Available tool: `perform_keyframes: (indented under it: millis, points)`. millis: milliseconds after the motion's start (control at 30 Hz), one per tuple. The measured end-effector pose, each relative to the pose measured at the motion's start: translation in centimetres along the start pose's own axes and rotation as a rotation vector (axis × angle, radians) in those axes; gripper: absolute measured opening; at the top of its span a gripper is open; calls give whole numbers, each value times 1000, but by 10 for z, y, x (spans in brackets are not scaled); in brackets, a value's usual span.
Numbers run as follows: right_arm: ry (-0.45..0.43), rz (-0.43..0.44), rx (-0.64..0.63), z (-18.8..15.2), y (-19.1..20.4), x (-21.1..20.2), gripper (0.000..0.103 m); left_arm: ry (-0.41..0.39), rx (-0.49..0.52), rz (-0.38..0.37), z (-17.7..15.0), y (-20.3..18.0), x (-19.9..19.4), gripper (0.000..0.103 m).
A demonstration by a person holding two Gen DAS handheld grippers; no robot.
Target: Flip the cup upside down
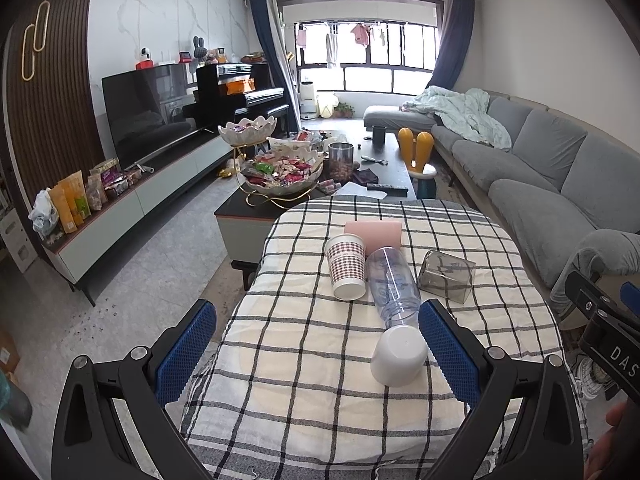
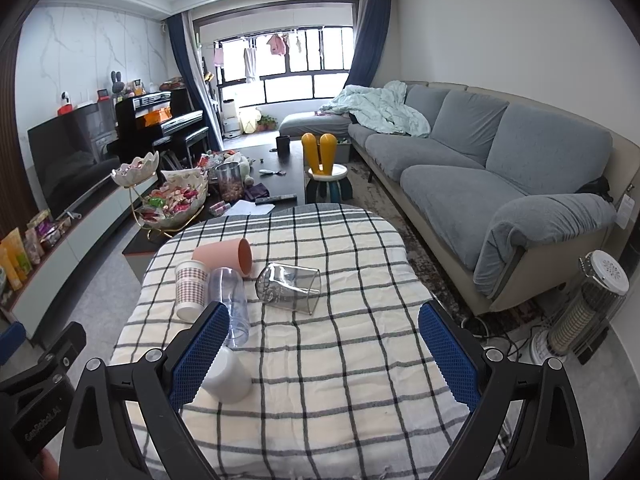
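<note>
Desk (image 1: 304,432) w/ checked cloth carries five vessels, all tipped over or inverted; task doesn't say which cup, so judging each, left to right in the left wrist view.

Checked paper cup (image 1: 346,266): lying on its side, long axis running 12 to 6, open mouth toward 6. Prob. very light, thin wall crushes easily. Take it mid-body w/ soft squeeze.

Pink cup (image 1: 376,235): behind the paper cup at 12, on its side, axis 9 to 3; right wrist view shows mouth (image 2: 244,255) facing 3. Looks stiff plastic, light, matte, decent grip across the body.

Clear tall tumbler (image 1: 394,286): lying down, touching the paper cup's side, axis roughly 11 to 5. Smooth, likely slippery and apt to roll; grip near the middle.

White cup (image 1: 398,356): nearest, at the tumbler's 5 end, flat base showing on top, so seemingly already mouth-down. Light plastic by the look.

Smoky glass (image 1: 446,276): at 3 of the tumbler, apart from it, on its side, mouth toward 4-5. Squarish walls, prob. heaviest and breakable; flat faces suit the pads.

Left tongs (image 1: 316,356): spread wide, nothing between, white cup just inside the right pad. Right tongs (image 2: 324,354): also spread wide, empty, over bare cloth.
</note>
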State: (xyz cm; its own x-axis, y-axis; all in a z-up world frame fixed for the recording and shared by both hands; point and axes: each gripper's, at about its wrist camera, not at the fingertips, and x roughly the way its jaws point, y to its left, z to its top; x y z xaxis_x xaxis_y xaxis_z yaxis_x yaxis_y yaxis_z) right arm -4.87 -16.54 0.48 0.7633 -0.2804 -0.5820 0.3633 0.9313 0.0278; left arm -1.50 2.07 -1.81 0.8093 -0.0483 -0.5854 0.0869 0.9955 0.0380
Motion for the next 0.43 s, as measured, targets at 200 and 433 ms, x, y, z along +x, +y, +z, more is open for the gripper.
perform_keyframes:
  millis: [200, 433]
  points:
    - [-1, 0, 0, 0, 0, 0, 96, 7, -9, -6, 1, 2, 1, 103]
    - [2, -2, 0, 0, 0, 0, 96, 30, -15, 18, 0, 4, 7, 103]
